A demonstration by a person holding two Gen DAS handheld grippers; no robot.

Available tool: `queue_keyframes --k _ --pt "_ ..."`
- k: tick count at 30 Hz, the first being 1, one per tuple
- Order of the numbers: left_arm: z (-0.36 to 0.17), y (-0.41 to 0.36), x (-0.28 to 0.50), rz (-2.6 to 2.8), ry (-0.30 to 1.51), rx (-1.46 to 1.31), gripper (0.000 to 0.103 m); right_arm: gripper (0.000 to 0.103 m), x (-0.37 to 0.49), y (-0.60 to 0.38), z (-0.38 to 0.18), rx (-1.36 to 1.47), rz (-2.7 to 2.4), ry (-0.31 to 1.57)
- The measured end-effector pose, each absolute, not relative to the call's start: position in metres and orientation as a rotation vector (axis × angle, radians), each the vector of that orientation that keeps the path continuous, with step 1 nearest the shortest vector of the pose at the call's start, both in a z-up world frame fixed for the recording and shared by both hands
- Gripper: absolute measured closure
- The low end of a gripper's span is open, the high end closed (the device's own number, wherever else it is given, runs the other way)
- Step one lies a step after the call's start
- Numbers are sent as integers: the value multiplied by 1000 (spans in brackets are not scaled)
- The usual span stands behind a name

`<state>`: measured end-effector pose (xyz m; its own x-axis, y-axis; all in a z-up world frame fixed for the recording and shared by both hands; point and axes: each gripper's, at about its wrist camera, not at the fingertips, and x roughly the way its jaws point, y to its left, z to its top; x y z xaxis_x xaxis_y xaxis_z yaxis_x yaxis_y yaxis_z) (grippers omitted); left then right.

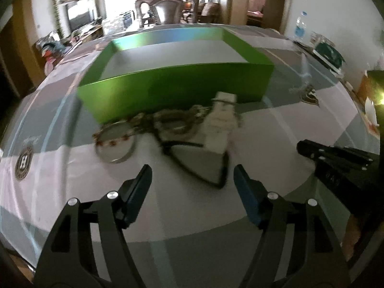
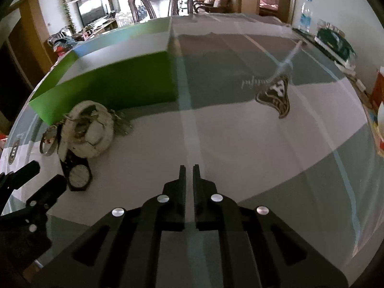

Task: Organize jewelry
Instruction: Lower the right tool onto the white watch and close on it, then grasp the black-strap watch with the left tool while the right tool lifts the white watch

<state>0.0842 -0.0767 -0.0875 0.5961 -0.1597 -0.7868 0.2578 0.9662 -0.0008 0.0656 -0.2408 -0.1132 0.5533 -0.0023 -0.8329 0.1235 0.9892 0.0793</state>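
Left wrist view: the left gripper (image 1: 192, 180) has its jaws standing wide with nothing between them, blue pads facing each other above the checked cloth of the counter (image 1: 72, 182). Just ahead of the fingertips lies a black cord (image 1: 204, 168) in a loop, leading up to a heap of jewelry (image 1: 168, 122): a silver bangle (image 1: 115, 144) with small red stones on the left, tangled chains in the middle, and a pale cream figure-shaped piece (image 1: 222, 122) on the right, all blurred. The heap lies right against the near wall of an open green box (image 1: 177, 84), whose grey floor shows no items. At the right edge the right gripper (image 1: 309, 150) comes in dark, tips together.

The right wrist view shows the right gripper (image 2: 189, 170) with jaws closed to a thin slit, holding nothing, over bare cloth. Far to its left sit the jewelry (image 2: 88, 129), a watch (image 2: 79, 175) with black strap nearest, the bangle (image 2: 48, 144) and the green box (image 2: 108, 86) behind. The left gripper (image 2: 38, 177) shows at the lower left edge.
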Motion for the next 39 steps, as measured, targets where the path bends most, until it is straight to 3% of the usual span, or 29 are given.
queue_keyframes --k 2,4,5,6,7,9,17,19,20,21,22,31,32,35,37,39 --pt "-93 -86 91 -239 904 157 37 97 65 -242 -117 139 -77 991" --pt "-99 -89 97 -251 930 162 52 95 66 -241 -116 132 -76 987" --pt "-101 -88 99 -256 936 159 52 93 67 -239 -115 128 -76 987" --pt "-101 -88 99 -257 927 158 56 93 67 -239 -114 124 -78 987" --pt "-101 -87 99 -264 926 154 68 93 68 -237 -114 120 -80 988" --pt "-99 -82 98 -259 938 134 74 93 67 -234 -113 114 -70 984" --pt "-100 -27 85 -195 946 53 76 93 80 -194 -96 65 53 929" --pt "-99 -17 82 -194 947 41 75 76 87 -180 -91 43 83 921" --pt "-99 -14 81 -191 946 38 75 50 91 -170 -88 19 98 900" --pt "-99 -12 81 -190 946 36 75 34 95 -163 -85 -4 100 874" --pt "-100 -11 80 -191 945 33 74 32 98 -158 -84 -22 99 859" --pt "-103 -4 76 -191 929 -3 73 32 139 -140 -90 -91 146 889" --pt "-104 -3 75 -192 929 -7 73 37 141 -139 -92 -99 148 897" --pt "-109 -1 74 -182 943 -7 75 65 139 -132 -98 -118 149 914" --pt "-111 2 73 -189 944 -19 80 68 135 -129 -96 -122 153 908" --pt "-112 4 73 -186 937 -14 86 83 130 -127 -93 -154 128 898"
